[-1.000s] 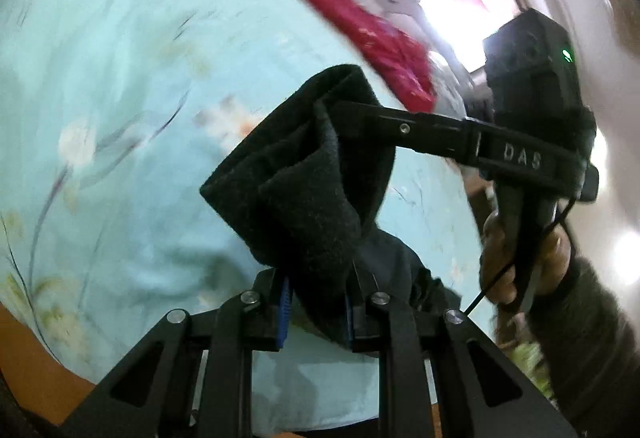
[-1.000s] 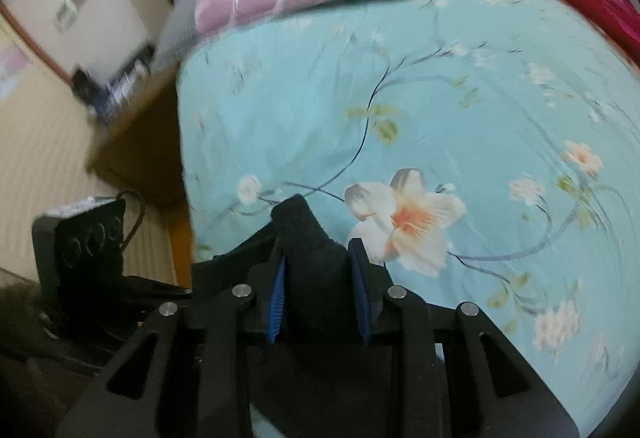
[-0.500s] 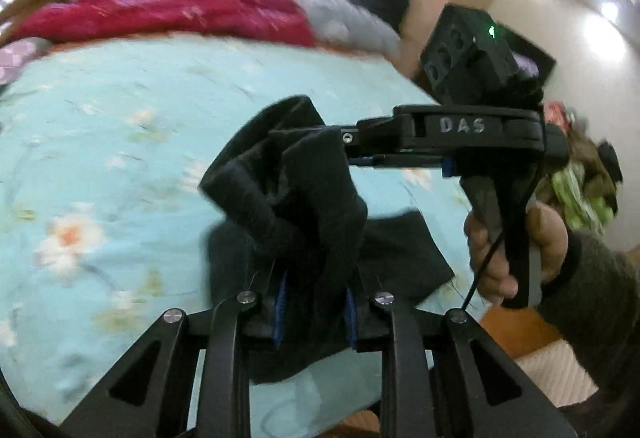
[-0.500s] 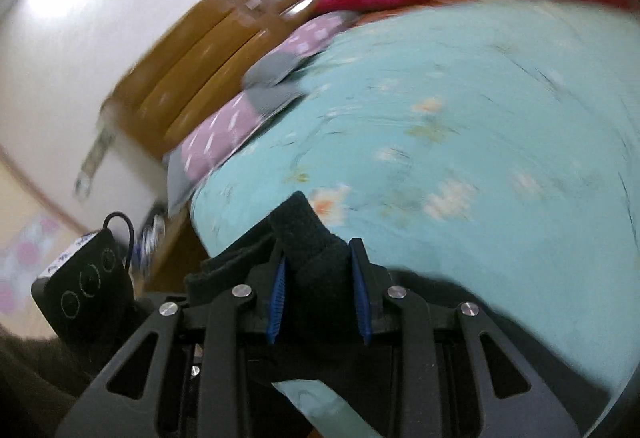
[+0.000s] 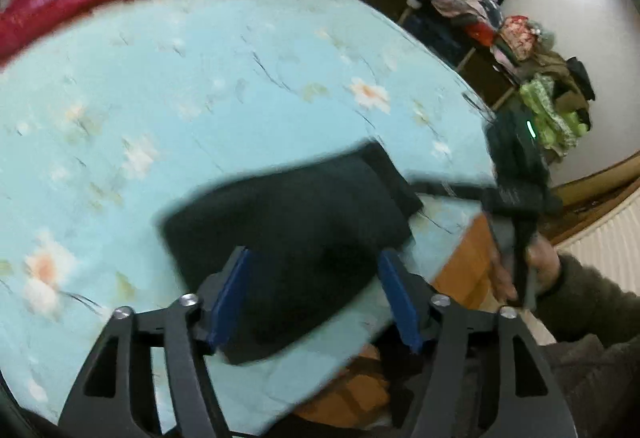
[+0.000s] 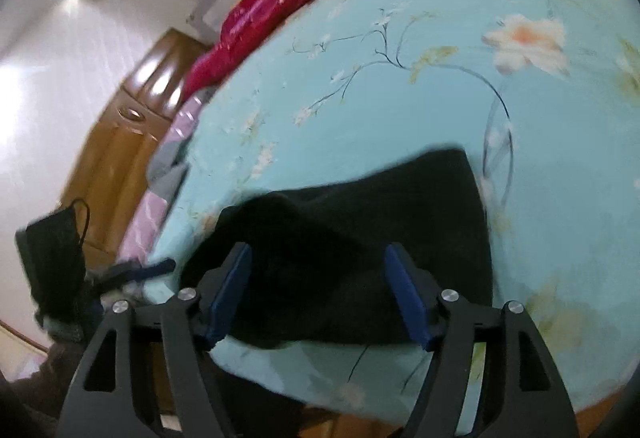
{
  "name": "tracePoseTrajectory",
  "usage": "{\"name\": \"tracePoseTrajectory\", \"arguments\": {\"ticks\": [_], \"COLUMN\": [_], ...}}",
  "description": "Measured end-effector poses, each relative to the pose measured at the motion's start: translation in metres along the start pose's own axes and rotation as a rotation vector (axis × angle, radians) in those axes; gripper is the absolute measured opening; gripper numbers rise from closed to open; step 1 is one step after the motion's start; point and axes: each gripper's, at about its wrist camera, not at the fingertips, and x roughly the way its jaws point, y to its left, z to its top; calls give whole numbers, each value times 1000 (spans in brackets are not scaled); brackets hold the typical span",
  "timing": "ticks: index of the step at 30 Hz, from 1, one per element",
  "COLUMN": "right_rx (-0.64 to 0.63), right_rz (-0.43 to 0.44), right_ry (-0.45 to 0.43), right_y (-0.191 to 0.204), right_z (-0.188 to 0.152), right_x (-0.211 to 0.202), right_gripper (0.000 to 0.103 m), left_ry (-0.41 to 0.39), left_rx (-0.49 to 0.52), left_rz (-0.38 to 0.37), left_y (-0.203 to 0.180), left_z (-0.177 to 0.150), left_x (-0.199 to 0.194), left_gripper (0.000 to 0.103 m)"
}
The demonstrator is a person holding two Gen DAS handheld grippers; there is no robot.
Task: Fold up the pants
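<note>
Since a second ago, both of our grippers have let go of the black pants, which were bunched up between their pads and are now lying folded on the bed. We are seeing the left gripper with its jaws opening wide, its blue pads clear of the dark cloth below them. Our right gripper is likewise opening, its pads standing apart above the pants without pressing on them. The pants are resting as a flat dark bundle near the edge of the pale blue flowered bed. In the left view, a sleeved hand is gripping the right gripper's handle just beside the bed's corner.
</note>
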Motion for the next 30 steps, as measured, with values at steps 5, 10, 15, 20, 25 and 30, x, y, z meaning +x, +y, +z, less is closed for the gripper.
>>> {"name": "tracePoseTrajectory", "arguments": {"ticks": [5, 10, 15, 20, 25, 30], "right_rx": [70, 186, 171, 245, 332, 335], "right_rz": [-8, 54, 24, 62, 15, 130], "right_ry": [-3, 30, 148, 147, 172, 185], "right_y": [-2, -3, 16, 28, 29, 60], "right_z": [-31, -63, -72, -58, -54, -45], "right_x": [4, 15, 57, 84, 108, 107], "right_gripper": [75, 80, 82, 82, 34, 27], "left_ry": [101, 214, 280, 344, 316, 233], "left_rx": [107, 301, 210, 145, 185, 177], "left_rz": [74, -15, -111, -173, -204, -184], "left_y": [11, 6, 41, 66, 74, 94], "left_z": [37, 63, 70, 52, 45, 51], "left_x": [22, 62, 93, 127, 117, 67], "left_gripper": [71, 71, 71, 64, 24, 22]}}
